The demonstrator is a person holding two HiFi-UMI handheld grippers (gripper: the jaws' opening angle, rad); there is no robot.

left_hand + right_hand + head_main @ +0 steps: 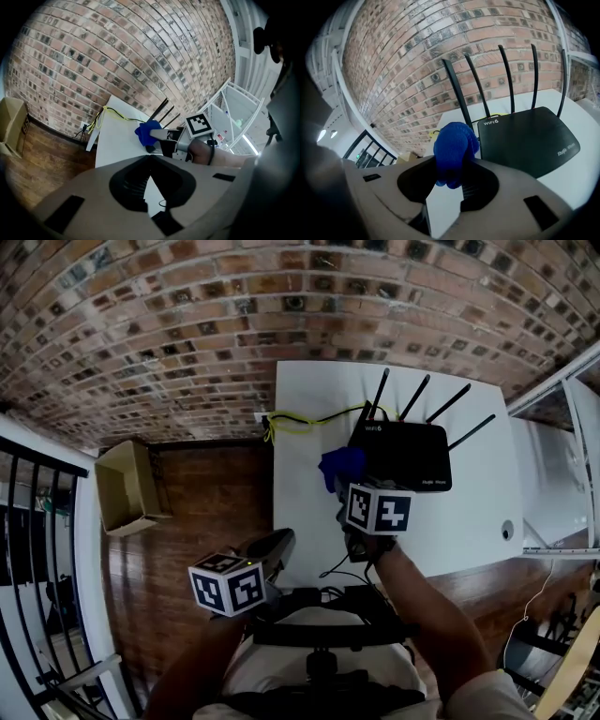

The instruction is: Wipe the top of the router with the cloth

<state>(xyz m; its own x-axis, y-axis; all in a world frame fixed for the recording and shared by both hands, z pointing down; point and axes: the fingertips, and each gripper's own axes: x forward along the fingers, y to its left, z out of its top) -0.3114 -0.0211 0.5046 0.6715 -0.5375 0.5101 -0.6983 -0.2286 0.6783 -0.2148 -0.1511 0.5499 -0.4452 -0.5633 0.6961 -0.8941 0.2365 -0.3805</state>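
Note:
The black router [403, 456] with several upright antennas lies on the white table [309, 512]; its flat top [529, 140] fills the right gripper view. My right gripper [343, 482] is shut on a bunched blue cloth [340, 465], held just left of the router's near-left corner and apart from its top. In the right gripper view the cloth [454, 150] bulges out between the jaws of my right gripper [454, 171]. My left gripper [270, 547] hangs low at the table's front-left edge, shut with nothing in it. The left gripper view shows the cloth [146, 130] in the other gripper.
A yellow cable [300, 423] runs from the router to the table's back-left corner. An open cardboard box [127, 486] stands on the wooden floor at left, a black railing [37, 549] beyond it. A white rack [562, 474] borders the table's right side. Brick wall behind.

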